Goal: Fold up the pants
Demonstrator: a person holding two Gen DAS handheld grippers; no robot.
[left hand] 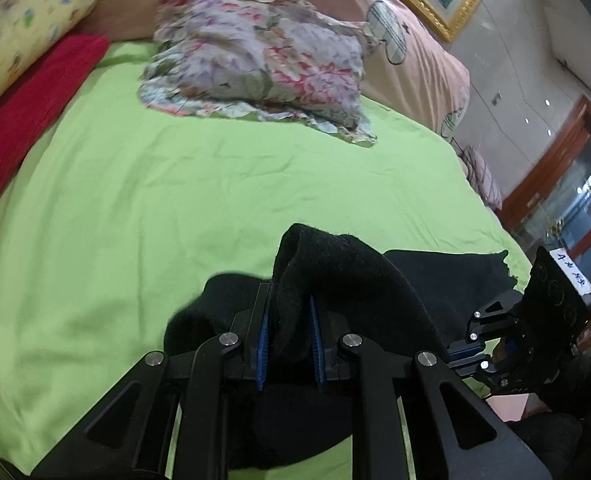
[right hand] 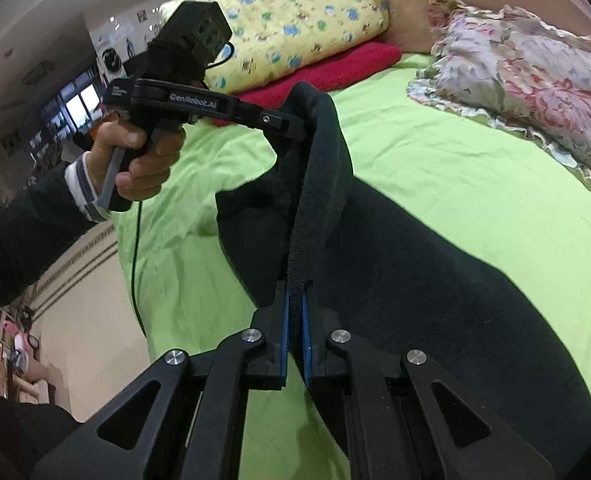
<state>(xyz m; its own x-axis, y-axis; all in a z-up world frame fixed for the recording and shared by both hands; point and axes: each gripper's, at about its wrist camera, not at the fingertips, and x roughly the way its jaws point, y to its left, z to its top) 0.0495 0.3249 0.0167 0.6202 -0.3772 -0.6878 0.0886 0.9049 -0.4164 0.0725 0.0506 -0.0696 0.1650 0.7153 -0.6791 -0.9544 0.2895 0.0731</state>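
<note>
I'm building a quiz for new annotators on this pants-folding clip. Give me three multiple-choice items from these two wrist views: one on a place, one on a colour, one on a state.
1. Where does the floral cushion lie?
A. on the green sheet, beyond the pants
B. on the floor
C. between the right gripper's fingers

2. What colour are the pants?
A. red
B. black
C. yellow

3. What is the state of the left gripper?
A. open above the sheet
B. shut on nothing
C. shut on the pants

Answers: 1 A, it rests on the green sheet past the dark cloth. 2 B, the cloth is black in both views. 3 C, black cloth sits between its blue pads, as with the right gripper.
</note>
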